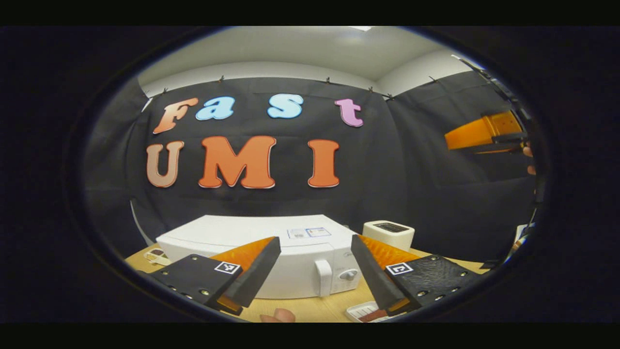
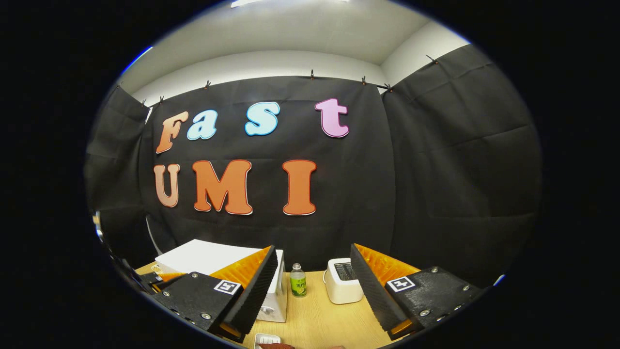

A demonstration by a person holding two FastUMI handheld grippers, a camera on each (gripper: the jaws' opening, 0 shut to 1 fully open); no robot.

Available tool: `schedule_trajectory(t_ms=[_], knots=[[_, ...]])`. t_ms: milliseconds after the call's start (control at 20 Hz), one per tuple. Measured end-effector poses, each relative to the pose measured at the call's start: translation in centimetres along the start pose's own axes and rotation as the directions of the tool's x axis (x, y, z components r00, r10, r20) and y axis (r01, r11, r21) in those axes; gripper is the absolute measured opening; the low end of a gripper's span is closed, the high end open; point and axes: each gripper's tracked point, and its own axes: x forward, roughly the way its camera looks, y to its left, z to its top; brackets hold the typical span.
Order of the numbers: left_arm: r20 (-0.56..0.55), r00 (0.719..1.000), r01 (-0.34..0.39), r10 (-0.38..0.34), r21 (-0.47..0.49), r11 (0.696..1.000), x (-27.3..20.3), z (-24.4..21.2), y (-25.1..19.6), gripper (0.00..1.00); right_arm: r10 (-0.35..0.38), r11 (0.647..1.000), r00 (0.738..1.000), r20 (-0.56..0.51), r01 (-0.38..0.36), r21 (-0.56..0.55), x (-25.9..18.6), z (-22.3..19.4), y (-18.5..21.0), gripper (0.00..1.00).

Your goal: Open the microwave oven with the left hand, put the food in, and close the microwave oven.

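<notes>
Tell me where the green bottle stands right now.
In the right gripper view, the green bottle stands upright on the wooden table, in the gap between the white microwave on its left and the white toaster on its right.

Wooden table (image 2: 315, 315) with microwave (image 1: 290, 261) (door shut), toaster (image 2: 343, 281), bottle (image 2: 298, 281), tray (image 1: 363, 310).

The right gripper (image 2: 314, 286) sits at six o'clock with its fingers spread wide and nothing between them. Beyond them, on the wooden table (image 2: 319, 320), a white microwave (image 2: 213, 259) lies toward eight o'clock, door shut. A small green-labelled bottle (image 2: 298, 281) stands just right of it, and a white toaster (image 2: 343, 287) stands near the bottle, toward five o'clock. A white tray (image 2: 266, 340) peeks in at the bottom edge.
</notes>
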Motion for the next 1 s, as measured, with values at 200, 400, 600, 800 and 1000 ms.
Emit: schedule_trajectory(t_ms=[200,400,600,800,1000], knots=[[-0.044,0.999,-0.011,0.011,-0.017,1.000,1.7,-4.3,-0.4,0.96,-0.006,1.000,1.000,-0.004,0.006,-0.005,0.1,-0.5,-0.6,0.94],[-0.077,0.996,-0.054,0.053,-0.015,0.998,3.6,-8.7,0.7,0.96,-0.010,1.000,1.000,-0.019,0.010,-0.001,0.3,-1.3,-1.2,0.94],[-0.105,0.994,-0.047,0.043,-0.033,0.998,5.1,-11.8,0.4,0.93,-0.011,1.000,1.000,-0.025,0.011,0.004,0.3,-1.6,-1.7,0.94],[-0.148,0.988,-0.055,0.049,-0.036,0.998,6.0,-13.7,0.0,0.69,-0.024,1.000,0.999,-0.028,0.024,-0.002,0.5,-2.0,-2.5,0.94],[-0.154,0.988,-0.030,0.020,-0.066,0.997,5.3,-14.3,-0.6,0.25,-0.035,0.999,0.999,-0.027,0.035,0.003,0.4,-2.2,-3.0,0.94]])
